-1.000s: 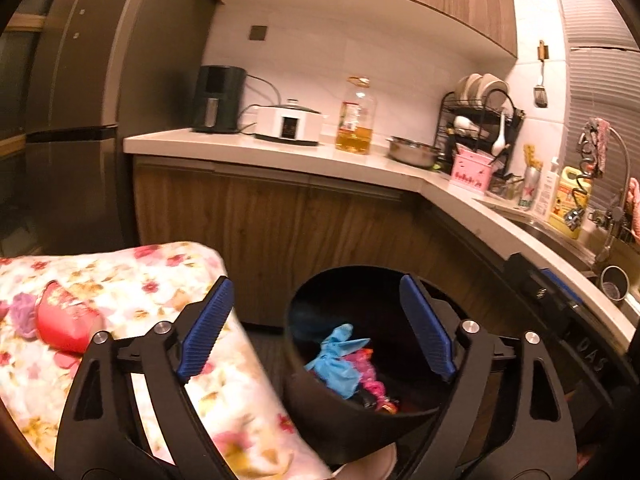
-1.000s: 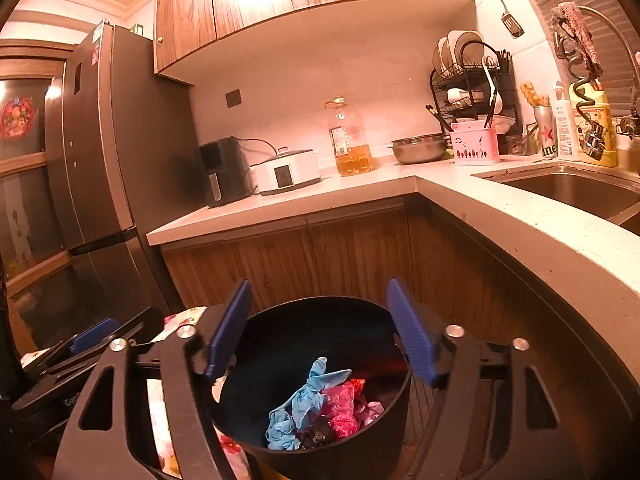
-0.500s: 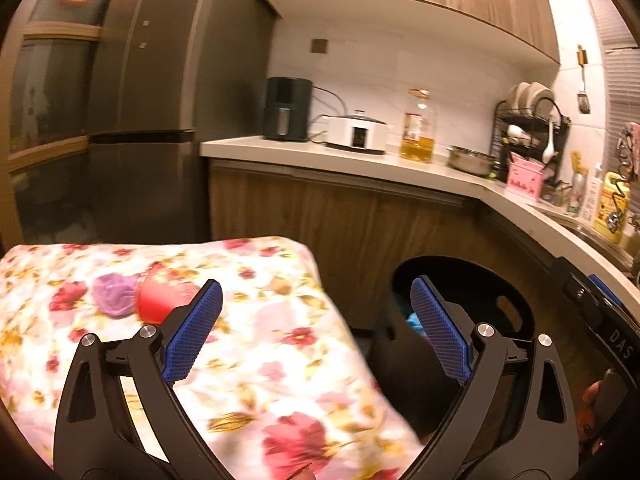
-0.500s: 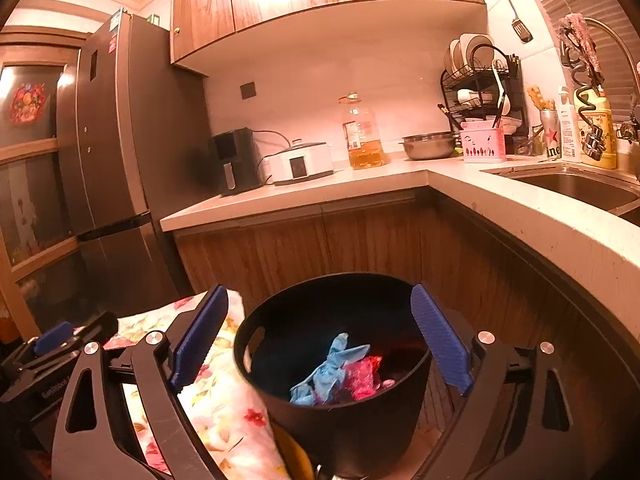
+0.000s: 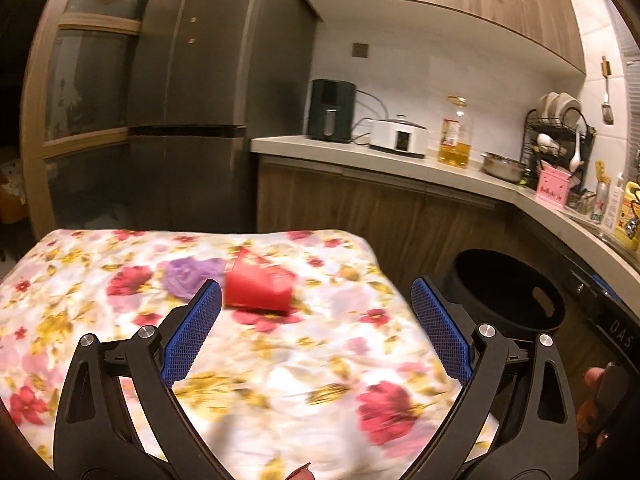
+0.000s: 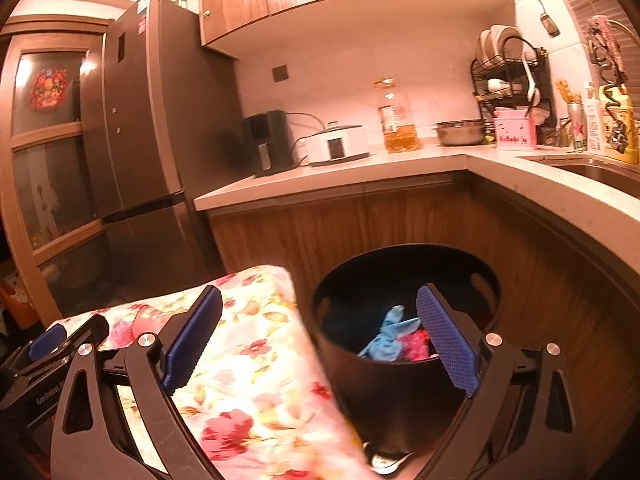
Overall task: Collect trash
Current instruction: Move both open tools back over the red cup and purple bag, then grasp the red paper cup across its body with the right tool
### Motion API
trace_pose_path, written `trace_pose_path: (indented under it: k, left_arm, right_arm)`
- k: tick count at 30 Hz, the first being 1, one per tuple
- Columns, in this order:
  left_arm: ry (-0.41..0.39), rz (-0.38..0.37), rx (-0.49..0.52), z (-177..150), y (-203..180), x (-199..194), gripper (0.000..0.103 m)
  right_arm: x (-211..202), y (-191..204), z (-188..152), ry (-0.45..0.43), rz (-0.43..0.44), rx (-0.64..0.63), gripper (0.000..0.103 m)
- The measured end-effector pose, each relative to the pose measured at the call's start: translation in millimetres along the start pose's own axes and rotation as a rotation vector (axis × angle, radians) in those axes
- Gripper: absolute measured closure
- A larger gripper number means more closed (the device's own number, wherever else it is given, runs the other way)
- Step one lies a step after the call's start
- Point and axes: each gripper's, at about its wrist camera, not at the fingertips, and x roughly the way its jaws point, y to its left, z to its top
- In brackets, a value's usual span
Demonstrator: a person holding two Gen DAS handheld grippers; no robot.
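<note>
Left gripper (image 5: 316,300) gapes above what looks like a red wrapper (image 5: 259,285).

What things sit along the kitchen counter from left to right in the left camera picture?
Black air fryer → white cooker → oil bottle → metal bowl → pink box.
</note>
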Motion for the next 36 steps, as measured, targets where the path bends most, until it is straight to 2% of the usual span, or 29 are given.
trace_pose_path:
  k: [9,18,25,30,36]
  left_arm:
    - [0.007,0.105,-0.052,-7.1,65.6,0.6,0.009]
    - [-0.006,0.182,-0.057,-6.9,110.4,14.1,0.009]
    - [-0.027,0.226,-0.091,-2.6,146.0,30.4,0.009]
    - [-0.041,0.253,-0.162,-3.4,173.4,38.4,0.009]
    - [-0.020,0.250,-0.202,-13.5,187.9,47.6,0.009]
  right_arm:
    - [21.3,49.0,-16.1,0.045,0.067,-0.037,0.009]
    - [57.6,96.0,-27.8,0.108,0.122,-0.044,0.006]
    - [95.3,145.4,-37.4,0.154,0.142,-0.085,0.006]
    - [125.8,173.8,-48.4,0.200,0.133,-0.109,0.006]
    - [153.8,198.4,-60.6,0.239,0.120,-0.134,0.006]
